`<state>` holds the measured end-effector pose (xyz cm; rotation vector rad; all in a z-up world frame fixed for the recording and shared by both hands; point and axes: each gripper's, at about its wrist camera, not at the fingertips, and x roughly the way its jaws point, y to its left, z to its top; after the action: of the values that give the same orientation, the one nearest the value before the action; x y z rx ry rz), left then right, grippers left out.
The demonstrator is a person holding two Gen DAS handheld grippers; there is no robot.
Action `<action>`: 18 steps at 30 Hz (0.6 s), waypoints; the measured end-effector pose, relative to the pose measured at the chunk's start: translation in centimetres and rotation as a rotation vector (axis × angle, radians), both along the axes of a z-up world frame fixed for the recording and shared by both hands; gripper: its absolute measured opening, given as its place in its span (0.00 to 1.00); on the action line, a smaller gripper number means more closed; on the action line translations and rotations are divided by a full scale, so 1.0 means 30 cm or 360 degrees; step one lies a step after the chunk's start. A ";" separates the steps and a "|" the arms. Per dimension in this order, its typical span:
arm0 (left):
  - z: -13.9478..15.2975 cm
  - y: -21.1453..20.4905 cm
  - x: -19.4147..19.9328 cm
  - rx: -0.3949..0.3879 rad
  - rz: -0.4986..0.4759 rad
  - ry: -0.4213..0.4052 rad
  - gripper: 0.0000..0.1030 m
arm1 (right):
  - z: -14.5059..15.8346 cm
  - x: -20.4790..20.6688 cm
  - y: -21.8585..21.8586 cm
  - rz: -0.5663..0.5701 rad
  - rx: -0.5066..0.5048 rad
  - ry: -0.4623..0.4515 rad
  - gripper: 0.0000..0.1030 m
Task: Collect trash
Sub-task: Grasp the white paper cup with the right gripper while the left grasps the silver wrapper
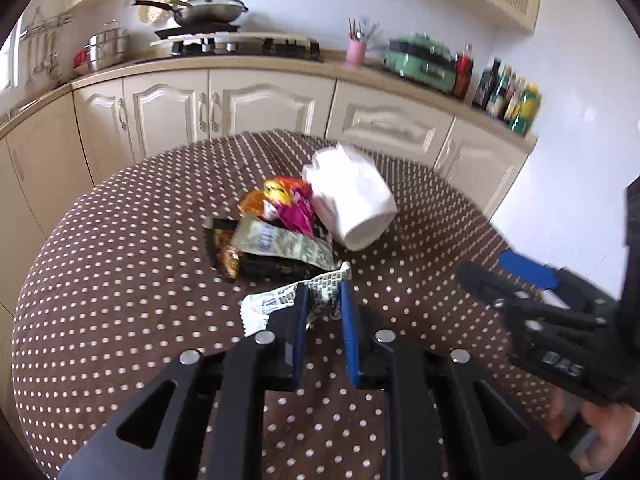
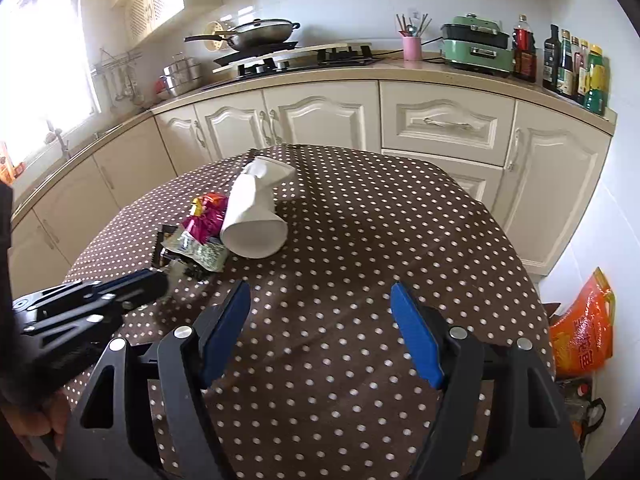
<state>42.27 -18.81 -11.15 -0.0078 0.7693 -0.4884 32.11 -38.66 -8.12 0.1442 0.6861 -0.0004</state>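
— Black gripper fingers with blue pads fill the foreground; the left gripper [image 1: 323,300] has its jaws drawn close, pinching the crumpled white printed wrapper [image 1: 280,300] that lies at the near edge of the trash pile.

— And the right gripper [image 2: 320,312]?

— Jaws spread wide, nothing between them, only the brown white-dotted tablecloth [image 2: 360,220] under them.

— Where's the remaining trash?

— Just beyond the pinched wrapper: a flattened pale printed packet [image 1: 280,242] on a dark wrapper, an orange and magenta snack bag [image 1: 286,202] behind it, and a tipped-over white paper cup [image 1: 354,200] touching that bag on the right.

— Farther out?

— Cream kitchen cabinets [image 2: 320,116], a wok [image 2: 256,34] on the stove, a green cooker [image 2: 476,42], and an orange bag [image 2: 582,328] on the floor to the right.
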 end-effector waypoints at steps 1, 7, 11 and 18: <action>0.020 0.026 -0.006 -0.0038 0.0009 -0.0020 0.14 | 0.004 0.009 0.006 0.0007 -0.0002 0.0001 0.68; 0.107 0.140 0.010 -0.0145 0.0134 -0.0121 0.14 | 0.033 0.101 0.075 0.0069 -0.0027 -0.0005 0.68; 0.109 0.195 0.045 -0.0153 0.0197 -0.0114 0.14 | 0.033 0.184 0.125 0.0093 -0.0075 0.0005 0.68; 0.094 0.252 0.055 -0.0169 0.0219 -0.0105 0.14 | 0.017 0.322 0.169 0.0113 -0.0162 0.0067 0.40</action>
<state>43.92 -11.25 -8.32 -0.1417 0.6725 -0.3963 41.77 -33.59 -7.62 0.0219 0.7316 0.0296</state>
